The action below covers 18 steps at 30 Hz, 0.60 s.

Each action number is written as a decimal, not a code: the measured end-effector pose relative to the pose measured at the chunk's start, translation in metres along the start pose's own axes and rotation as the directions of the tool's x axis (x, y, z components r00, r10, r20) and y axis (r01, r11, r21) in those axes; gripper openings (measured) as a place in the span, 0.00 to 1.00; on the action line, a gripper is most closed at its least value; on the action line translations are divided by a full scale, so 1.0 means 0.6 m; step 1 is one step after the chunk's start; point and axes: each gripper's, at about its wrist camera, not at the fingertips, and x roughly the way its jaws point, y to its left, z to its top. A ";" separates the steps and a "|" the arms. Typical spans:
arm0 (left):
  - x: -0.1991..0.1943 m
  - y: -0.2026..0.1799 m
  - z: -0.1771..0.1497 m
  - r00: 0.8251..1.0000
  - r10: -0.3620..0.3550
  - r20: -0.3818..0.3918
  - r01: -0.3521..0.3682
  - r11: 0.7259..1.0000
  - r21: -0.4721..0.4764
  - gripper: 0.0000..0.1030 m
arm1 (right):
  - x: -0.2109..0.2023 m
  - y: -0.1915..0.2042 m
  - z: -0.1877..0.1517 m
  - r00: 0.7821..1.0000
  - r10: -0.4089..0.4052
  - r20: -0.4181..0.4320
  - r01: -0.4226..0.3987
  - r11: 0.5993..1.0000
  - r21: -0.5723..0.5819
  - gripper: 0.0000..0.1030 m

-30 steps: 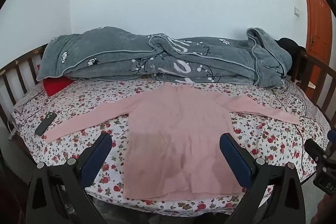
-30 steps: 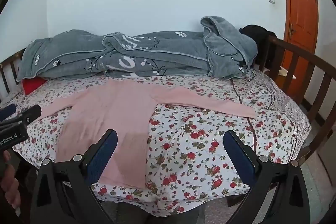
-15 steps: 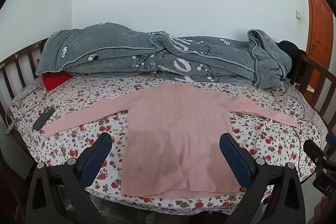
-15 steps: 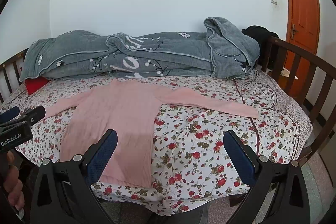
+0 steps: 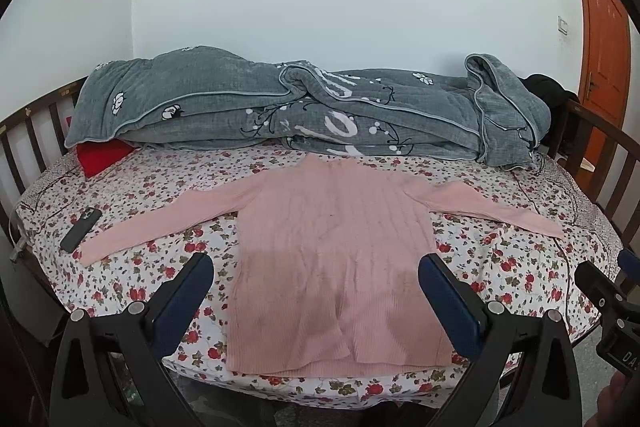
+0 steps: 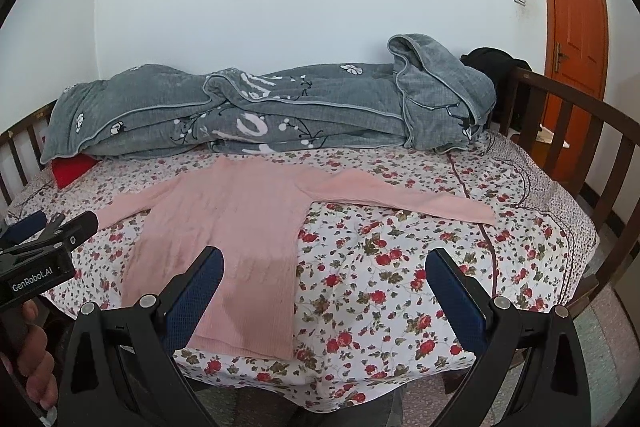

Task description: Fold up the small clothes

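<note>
Above bed edge, left gripper (image 5: 316, 267) spread, right gripper (image 6: 324, 263) spread

I count one pink sweater (image 5: 336, 247), one grey blanket (image 5: 304, 111), one red pillow (image 5: 102, 155), one phone (image 5: 80, 230) and one bed (image 5: 160, 179).

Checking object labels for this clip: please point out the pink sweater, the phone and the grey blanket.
pink sweater (image 5: 336, 243), left wrist view, chest panel.
phone (image 5: 81, 229), left wrist view, dark back.
grey blanket (image 6: 312, 111), right wrist view, middle fold.
</note>
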 end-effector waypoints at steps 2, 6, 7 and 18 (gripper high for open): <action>0.000 0.001 0.001 1.000 -0.002 -0.001 0.002 1.000 0.000 1.00 | -0.002 0.003 0.000 1.000 0.000 0.002 0.000 1.000 -0.002 0.97; 0.000 0.000 0.001 1.000 -0.001 -0.001 0.001 1.000 0.000 1.00 | -0.004 0.006 0.000 1.000 0.002 0.003 -0.002 1.000 -0.002 0.97; 0.000 0.000 0.000 1.000 -0.001 -0.001 0.001 1.000 0.000 1.00 | -0.004 0.007 0.000 1.000 0.003 0.003 -0.003 1.000 -0.002 0.97; -0.001 -0.002 -0.001 1.000 -0.001 0.000 0.001 1.000 0.000 1.00 | -0.009 0.011 -0.001 1.000 0.010 0.005 -0.010 1.000 -0.002 0.97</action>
